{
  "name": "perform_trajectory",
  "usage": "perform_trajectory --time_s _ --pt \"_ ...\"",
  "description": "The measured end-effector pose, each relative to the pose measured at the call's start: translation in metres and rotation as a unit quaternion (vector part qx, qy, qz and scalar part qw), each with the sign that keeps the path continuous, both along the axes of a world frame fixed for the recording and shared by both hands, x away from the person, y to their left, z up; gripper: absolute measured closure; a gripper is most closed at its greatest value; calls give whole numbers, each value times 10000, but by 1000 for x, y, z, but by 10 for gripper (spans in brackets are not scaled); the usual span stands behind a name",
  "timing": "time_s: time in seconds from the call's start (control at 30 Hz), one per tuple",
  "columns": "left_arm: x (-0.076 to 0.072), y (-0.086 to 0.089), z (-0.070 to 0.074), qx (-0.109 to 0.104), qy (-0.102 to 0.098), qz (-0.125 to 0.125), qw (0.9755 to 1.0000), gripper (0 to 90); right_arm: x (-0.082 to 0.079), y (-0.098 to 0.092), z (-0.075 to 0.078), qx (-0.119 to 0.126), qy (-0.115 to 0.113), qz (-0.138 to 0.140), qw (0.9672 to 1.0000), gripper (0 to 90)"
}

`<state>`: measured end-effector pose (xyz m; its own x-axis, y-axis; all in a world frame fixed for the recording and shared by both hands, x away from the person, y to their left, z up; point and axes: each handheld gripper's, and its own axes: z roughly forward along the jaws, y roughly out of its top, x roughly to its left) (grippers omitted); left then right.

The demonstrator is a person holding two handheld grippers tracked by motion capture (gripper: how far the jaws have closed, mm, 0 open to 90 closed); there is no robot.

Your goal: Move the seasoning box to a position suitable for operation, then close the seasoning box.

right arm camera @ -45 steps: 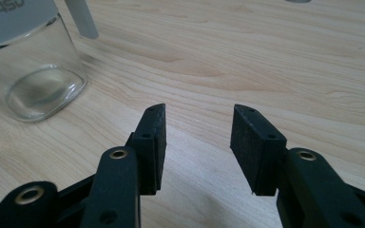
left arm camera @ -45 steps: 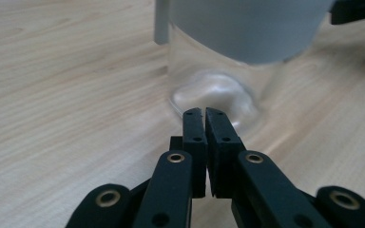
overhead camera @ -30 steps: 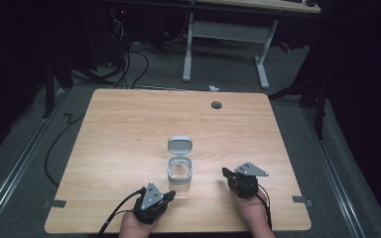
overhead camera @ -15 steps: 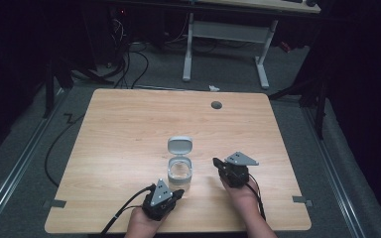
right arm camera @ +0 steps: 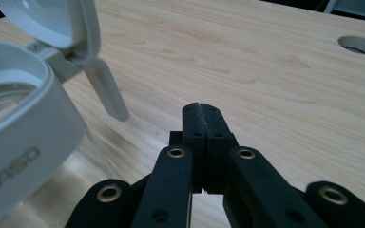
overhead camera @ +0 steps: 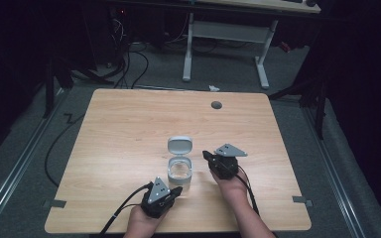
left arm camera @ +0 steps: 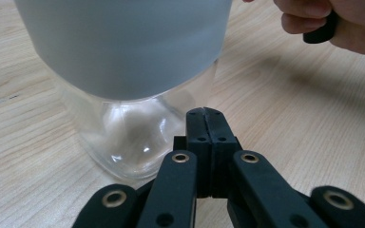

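While both grippers sat near the jar, nothing was held.
High view: jar [overhead camera: 179,171] stood upright mid-table, lid [overhead camera: 179,145] open, between left gripper [overhead camera: 174,190] and right gripper [overhead camera: 207,156].
Left gripper view: jaws closed, empty; jar just ahead-left, seemingly the nearer.
Right gripper view: jaws closed, empty; jar at left.

Top of the jar [left arm camera: 123,71] cut off by the upper edge in the left gripper view, so rim and lid out of sight there. Jar body also cut by the left edge in the right gripper view; lid [right arm camera: 52,23] clipped at the top. Letters on the white collar [right arm camera: 16,173] blurry, maybe "ASD". Forearms cut off at the bottom of the high view.
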<state>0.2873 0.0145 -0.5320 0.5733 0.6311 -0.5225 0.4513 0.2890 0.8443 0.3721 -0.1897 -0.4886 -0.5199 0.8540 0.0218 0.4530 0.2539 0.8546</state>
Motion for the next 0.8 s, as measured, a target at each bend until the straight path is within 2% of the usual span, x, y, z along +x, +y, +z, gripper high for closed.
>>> perform_trajectory --time_s 0.2,0.3,0.4,0.5,0.8 --pt "1 2 1 -126 64 25 9999 900 5 8 11 100 -61 60 9999 900" --pt "-1 1 1 -68 7 -14 10000 900 8 9 16 21 -118 74 9999 900" --pt "-2 1 0 -25 -46 -53 10000 900 10 9 20 91 -148 52 9998 900" --pt "-3 1 0 -66 -57 -21 10000 900 14 10 24 116 -123 91 9998 900" --pt "-1 3 1 -128 0 -2 9999 900 21 19 29 232 -254 189 9992 900"
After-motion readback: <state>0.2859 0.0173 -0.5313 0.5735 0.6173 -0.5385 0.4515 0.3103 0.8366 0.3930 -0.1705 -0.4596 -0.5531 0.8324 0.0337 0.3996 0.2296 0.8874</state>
